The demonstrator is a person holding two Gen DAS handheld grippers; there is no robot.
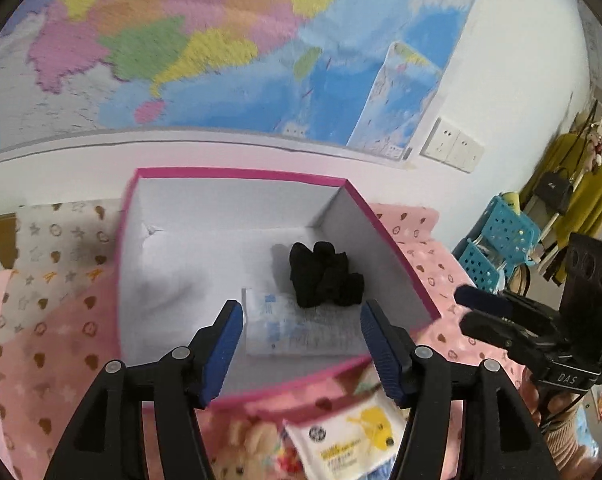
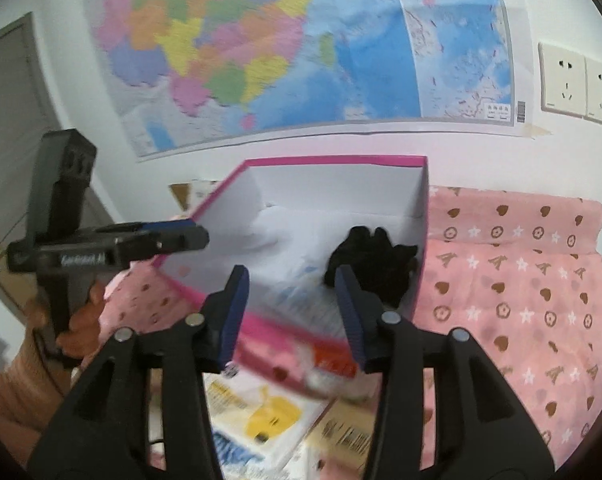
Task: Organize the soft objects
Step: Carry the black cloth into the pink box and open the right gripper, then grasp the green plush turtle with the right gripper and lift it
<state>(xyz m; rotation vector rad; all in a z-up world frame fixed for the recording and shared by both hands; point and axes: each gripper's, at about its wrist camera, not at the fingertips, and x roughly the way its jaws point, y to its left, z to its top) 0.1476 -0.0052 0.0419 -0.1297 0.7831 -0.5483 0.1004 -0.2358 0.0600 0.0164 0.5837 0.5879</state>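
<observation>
A white box with a pink rim [image 1: 241, 174] stands on a pink patterned blanket [image 1: 53, 340]. Inside it lie a black cloth bundle [image 1: 325, 274] and a flat white packet [image 1: 293, 328]. My left gripper [image 1: 301, 308] hangs open over the box's near edge, nothing between its pads. In the right wrist view the same box [image 2: 333, 159] holds the black bundle [image 2: 373, 256] in its right corner. My right gripper [image 2: 292, 276] stands open at the near rim, empty. A yellow-and-white tissue pack [image 2: 261, 412] lies in front of the box; the left wrist view shows this tissue pack [image 1: 353, 432] too.
A wall map [image 2: 261, 60] and wall sockets [image 2: 573, 84] sit behind the box. Blue baskets [image 1: 497, 240] and a coat rack [image 1: 581, 184] stand at the right. A door [image 2: 9, 120] is at the left. The right gripper [image 1: 467, 308] sits right of the box, the left gripper [image 2: 199, 232] left of it.
</observation>
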